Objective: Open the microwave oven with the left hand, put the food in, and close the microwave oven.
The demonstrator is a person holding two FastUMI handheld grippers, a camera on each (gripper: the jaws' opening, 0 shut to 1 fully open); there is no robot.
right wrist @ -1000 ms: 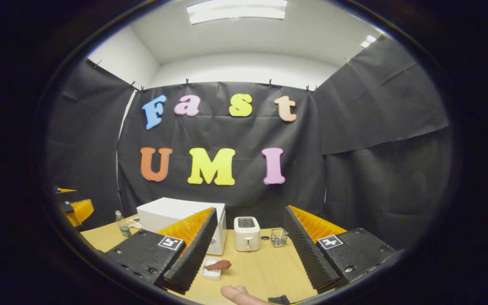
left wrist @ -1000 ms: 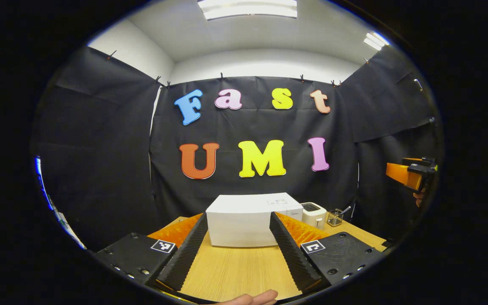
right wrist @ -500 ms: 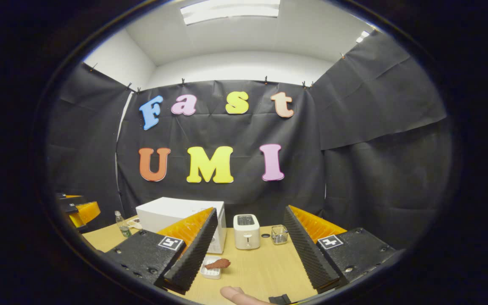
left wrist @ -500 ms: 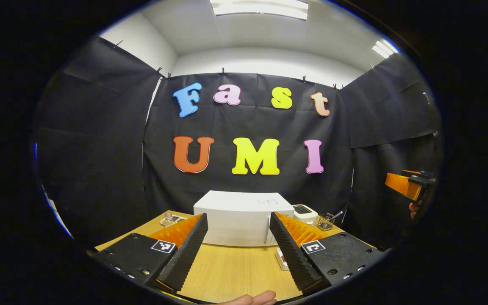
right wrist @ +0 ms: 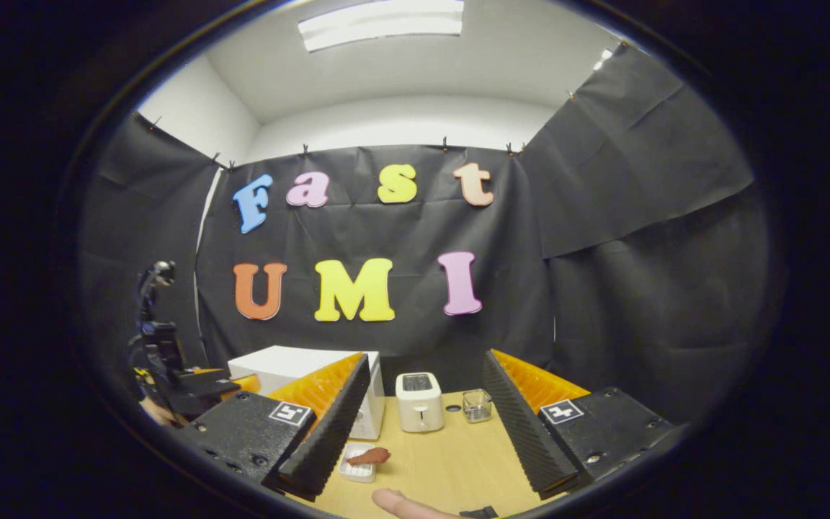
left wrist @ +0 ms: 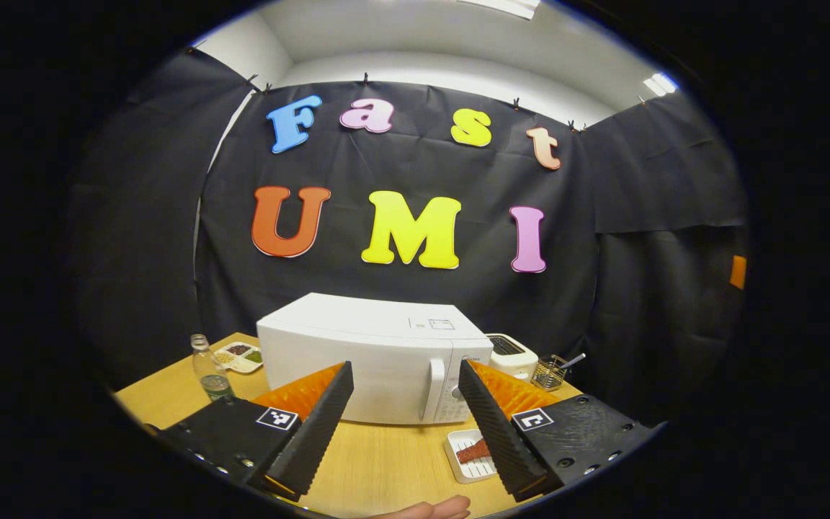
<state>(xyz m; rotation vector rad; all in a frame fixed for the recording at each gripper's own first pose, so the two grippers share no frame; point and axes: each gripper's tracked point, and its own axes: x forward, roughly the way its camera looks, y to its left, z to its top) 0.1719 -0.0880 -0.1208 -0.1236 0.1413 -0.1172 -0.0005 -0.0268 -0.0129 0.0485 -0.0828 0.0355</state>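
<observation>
A white microwave oven (left wrist: 364,357) stands on the wooden table with its door shut and a vertical handle (left wrist: 431,389) at its right front. My left gripper (left wrist: 404,425) hangs open in front of it, a short way off, nothing between its fingers. A small white tray with a brown piece of food (left wrist: 471,453) lies on the table right of the microwave, partly behind my right finger. In the right gripper view the microwave (right wrist: 292,364) is at the left, the food tray (right wrist: 366,458) lies just ahead, and my right gripper (right wrist: 422,447) is open and empty. The left gripper (right wrist: 184,382) appears at the far left.
A white toaster (right wrist: 418,401) and a small glass holder (right wrist: 475,405) stand right of the microwave. A clear bottle (left wrist: 211,375) and a divided dish (left wrist: 238,356) sit at the table's left (left wrist: 163,396). Black cloth walls the booth behind and on both sides.
My left gripper has moved forward and tilted down, so the microwave looks larger and its front and handle are visible. The right gripper has barely moved.
</observation>
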